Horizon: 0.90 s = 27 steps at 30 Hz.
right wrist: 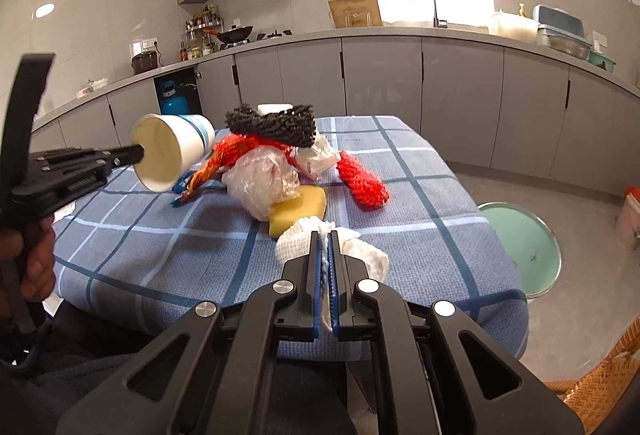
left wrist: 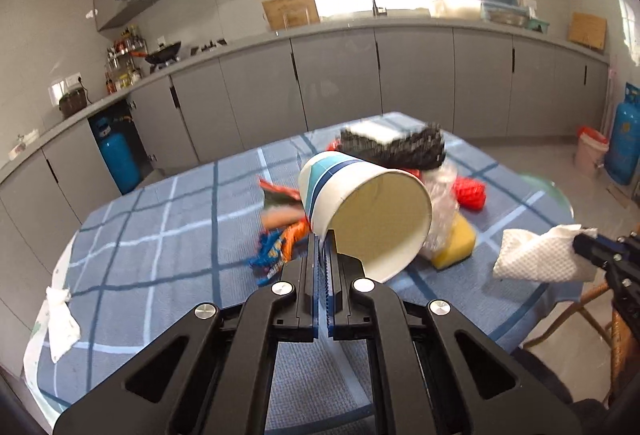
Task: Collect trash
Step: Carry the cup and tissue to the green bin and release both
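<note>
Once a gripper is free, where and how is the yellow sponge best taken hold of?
Probably by the sponge's near corner, coming from the near table edge. It lies flat, and a crumpled plastic bag rests on its far left part, so only the near and right sides are bare. The block looks soft; the jaws could close across its flat faces at that corner.

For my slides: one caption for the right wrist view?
Right gripper pinches a paper towel; left gripper lifts a paper cup above the littered table.

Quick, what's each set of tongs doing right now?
Left tongs: closed on the paper cup's rim.
Right tongs: closed on a white paper towel.
</note>
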Each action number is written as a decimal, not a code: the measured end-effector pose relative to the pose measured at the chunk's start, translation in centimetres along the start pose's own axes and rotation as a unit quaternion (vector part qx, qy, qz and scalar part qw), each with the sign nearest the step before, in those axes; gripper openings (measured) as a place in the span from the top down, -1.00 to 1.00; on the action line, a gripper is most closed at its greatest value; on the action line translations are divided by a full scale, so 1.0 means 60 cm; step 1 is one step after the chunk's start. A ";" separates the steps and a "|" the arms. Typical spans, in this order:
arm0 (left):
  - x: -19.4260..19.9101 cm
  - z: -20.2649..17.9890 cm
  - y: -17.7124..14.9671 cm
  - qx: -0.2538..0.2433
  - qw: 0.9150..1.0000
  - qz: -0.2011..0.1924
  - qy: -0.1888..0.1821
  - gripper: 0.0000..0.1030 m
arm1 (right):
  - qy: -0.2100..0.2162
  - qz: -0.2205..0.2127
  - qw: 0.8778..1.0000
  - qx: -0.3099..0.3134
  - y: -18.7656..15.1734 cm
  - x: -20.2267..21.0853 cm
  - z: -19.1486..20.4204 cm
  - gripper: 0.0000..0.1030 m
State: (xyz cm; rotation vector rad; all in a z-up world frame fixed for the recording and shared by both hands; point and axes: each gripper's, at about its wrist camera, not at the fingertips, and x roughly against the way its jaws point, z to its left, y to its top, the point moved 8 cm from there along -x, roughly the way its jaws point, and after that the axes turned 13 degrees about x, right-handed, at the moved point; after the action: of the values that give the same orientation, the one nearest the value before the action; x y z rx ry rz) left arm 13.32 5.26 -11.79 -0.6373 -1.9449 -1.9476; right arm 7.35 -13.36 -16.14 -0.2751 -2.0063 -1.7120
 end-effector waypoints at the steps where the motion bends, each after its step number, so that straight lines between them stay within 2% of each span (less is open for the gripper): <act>1: 0.011 -0.006 0.014 -0.001 1.000 -0.012 -0.002 0.93 | -0.002 -0.005 1.000 0.000 0.008 0.004 -0.005 0.90; 9: 0.022 -0.067 0.083 -0.022 0.998 -0.049 -0.018 0.93 | -0.033 -0.025 0.999 -0.004 0.047 0.010 -0.059 0.90; 13: 0.016 -0.114 0.113 -0.036 0.997 -0.061 -0.043 0.93 | -0.056 -0.030 0.998 -0.009 0.061 0.010 -0.100 0.90; 27: -0.066 -0.309 0.123 -0.095 0.986 -0.020 -0.136 0.93 | -0.133 -0.010 0.989 -0.065 0.041 -0.029 -0.292 0.90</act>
State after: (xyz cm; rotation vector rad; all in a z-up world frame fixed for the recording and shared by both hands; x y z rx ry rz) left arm 18.85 -13.74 -7.08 -0.9700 -1.9486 -2.1869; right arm 14.00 -29.57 -13.15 -0.5574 -2.0877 -1.9071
